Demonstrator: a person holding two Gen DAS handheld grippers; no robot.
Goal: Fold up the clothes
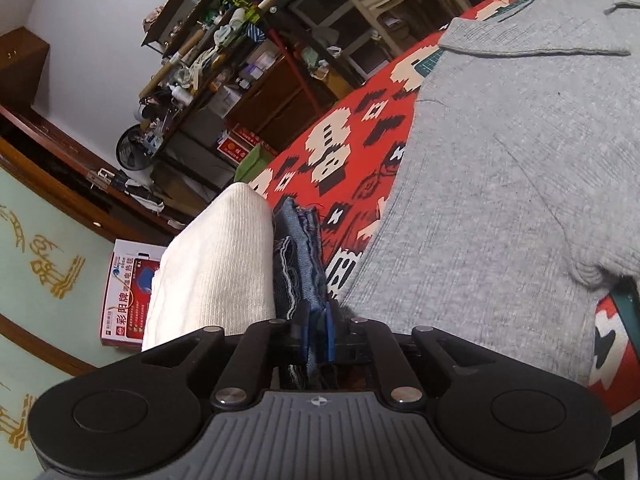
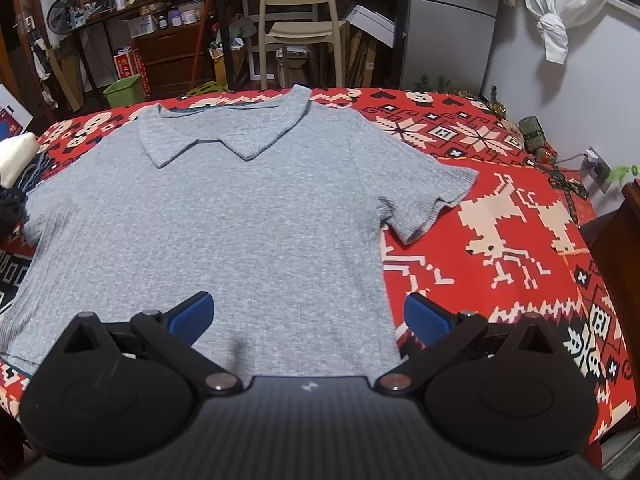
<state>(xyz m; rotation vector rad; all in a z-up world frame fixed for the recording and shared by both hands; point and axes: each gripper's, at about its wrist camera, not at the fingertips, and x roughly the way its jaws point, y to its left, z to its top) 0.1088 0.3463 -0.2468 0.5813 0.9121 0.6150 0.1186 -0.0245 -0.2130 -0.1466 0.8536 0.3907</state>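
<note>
A grey short-sleeved polo shirt (image 2: 224, 216) lies flat, front up, collar at the far side, on a red patterned blanket (image 2: 500, 208). My right gripper (image 2: 308, 316) hovers open over the shirt's near hem, and its blue pads (image 2: 192, 314) hold nothing. In the left wrist view, my left gripper (image 1: 316, 330) is shut on a folded denim garment (image 1: 298, 252) at the table's left edge. The denim lies between a folded white knit (image 1: 224, 256) and the grey shirt (image 1: 500, 184).
A beige chair (image 2: 298, 20), a green bin (image 2: 124, 90) and cluttered shelves (image 1: 208, 60) stand beyond the far edge. A red and white box (image 1: 128, 292) sits on the floor at left. A wall socket (image 2: 598, 164) and greenery lie at the right.
</note>
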